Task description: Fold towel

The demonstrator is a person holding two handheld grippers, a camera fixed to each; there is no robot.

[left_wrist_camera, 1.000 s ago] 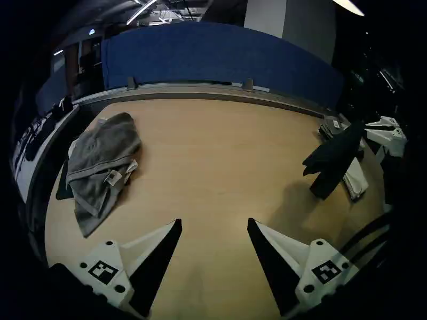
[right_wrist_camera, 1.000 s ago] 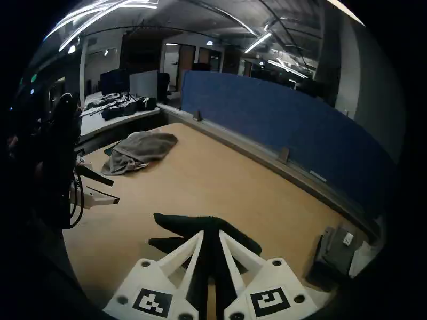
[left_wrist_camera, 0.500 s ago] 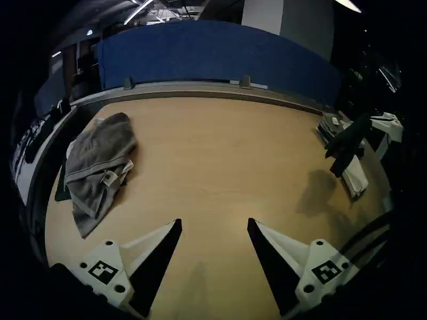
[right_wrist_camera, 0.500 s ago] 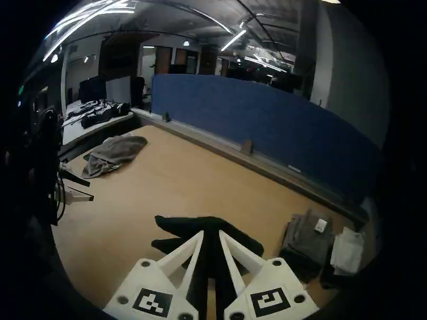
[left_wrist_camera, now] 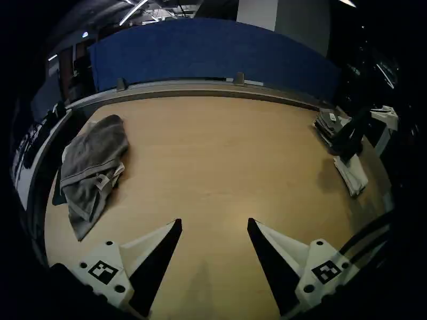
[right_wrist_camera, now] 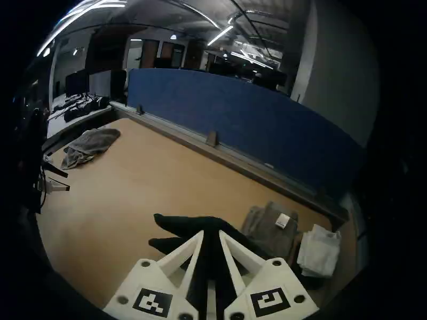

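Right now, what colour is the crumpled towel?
The crumpled towel is grey, clearest in the left gripper view.

on the bench (left_wrist_camera: 213,160), a crumpled towel (left_wrist_camera: 93,165) lies at the left edge, well apart from the folded towels (left_wrist_camera: 330,121) stacked at the right edge. a partition (left_wrist_camera: 213,53) stands behind the bench. a dark towel (right_wrist_camera: 181,224) sits between the fingers of the right hand-held gripper (right_wrist_camera: 211,234), just left of that stack.

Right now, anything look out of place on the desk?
Only the grey towel: it lies crumpled in a heap at one end of the desk, while the towels at the other end are folded.
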